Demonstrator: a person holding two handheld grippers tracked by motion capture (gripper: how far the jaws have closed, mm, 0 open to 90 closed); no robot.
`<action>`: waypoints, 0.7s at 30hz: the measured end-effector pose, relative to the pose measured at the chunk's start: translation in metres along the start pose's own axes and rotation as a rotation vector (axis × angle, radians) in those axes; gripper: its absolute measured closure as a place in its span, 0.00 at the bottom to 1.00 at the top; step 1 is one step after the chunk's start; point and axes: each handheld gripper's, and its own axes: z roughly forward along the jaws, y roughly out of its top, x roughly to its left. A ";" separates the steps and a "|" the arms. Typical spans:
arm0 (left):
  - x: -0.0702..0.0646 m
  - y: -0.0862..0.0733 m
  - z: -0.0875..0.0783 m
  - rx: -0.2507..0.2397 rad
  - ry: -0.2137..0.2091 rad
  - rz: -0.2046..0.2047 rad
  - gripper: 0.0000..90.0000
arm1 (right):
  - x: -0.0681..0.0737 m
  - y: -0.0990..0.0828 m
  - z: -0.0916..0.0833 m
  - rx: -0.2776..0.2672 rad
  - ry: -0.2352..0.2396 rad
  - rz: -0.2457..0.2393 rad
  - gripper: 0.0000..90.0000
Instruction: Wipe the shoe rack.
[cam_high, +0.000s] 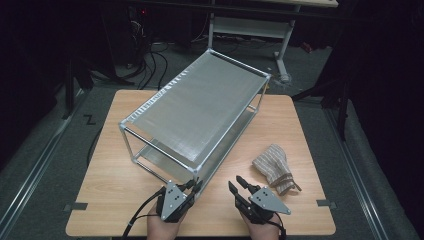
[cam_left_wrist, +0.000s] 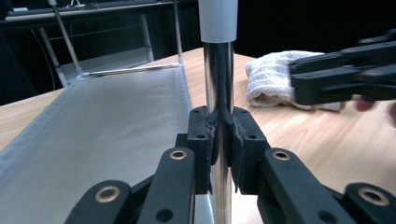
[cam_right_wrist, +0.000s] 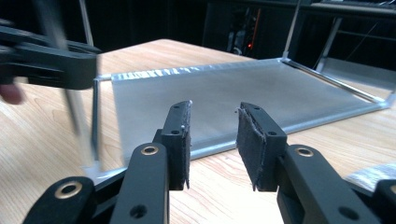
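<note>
At the near corner of the table (cam_high: 115, 200), between the left claw's pads: upright chrome post (cam_left_wrist: 218, 88) of the two-tier metal rack (cam_high: 200, 107), capped above by a white sleeve (cam_left_wrist: 218, 21). Left claw (cam_left_wrist: 219, 140) clenched on that post, pads pressed to both sides of it, grip set low on the post near the rack's bottom shelf (cam_left_wrist: 107, 135). Seen from above, same left claw (cam_high: 192, 186) at the rack's nearest corner leg, hand (cam_high: 162, 225) behind it at the table edge.

Just right of the left claw: right claw (cam_high: 239, 182), released, jaws parted with nothing between the pads. In its own view, right claw (cam_right_wrist: 212, 135) aimed low across the bare wood toward the rack's bottom shelf (cam_right_wrist: 243, 93), pads clear of both shelf and table. Blurred at the left of that view: left claw (cam_right_wrist: 46, 60) and the gripped post (cam_right_wrist: 74, 112).

Beyond and to the right of the right claw: striped cloth (cam_high: 274, 167), bunched, lying on the table, apart from both claws and from the rack. Same cloth (cam_left_wrist: 271, 77) visible past the post, partly behind the right claw (cam_left_wrist: 341, 77).

Rack set diagonally on the table, top shelf (cam_high: 200, 100) running away from the claws toward the far right.
</note>
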 end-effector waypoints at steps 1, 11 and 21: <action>0.000 -0.001 -0.006 0.003 0.000 0.001 0.88 | 0.001 0.000 0.004 0.007 0.003 -0.001 0.72; -0.004 -0.014 -0.061 0.013 -0.021 0.006 0.88 | -0.005 -0.001 0.072 0.189 -0.001 -0.030 0.72; -0.002 -0.016 -0.062 0.001 -0.031 -0.013 0.88 | -0.035 0.001 0.132 0.364 -0.060 -0.038 0.72</action>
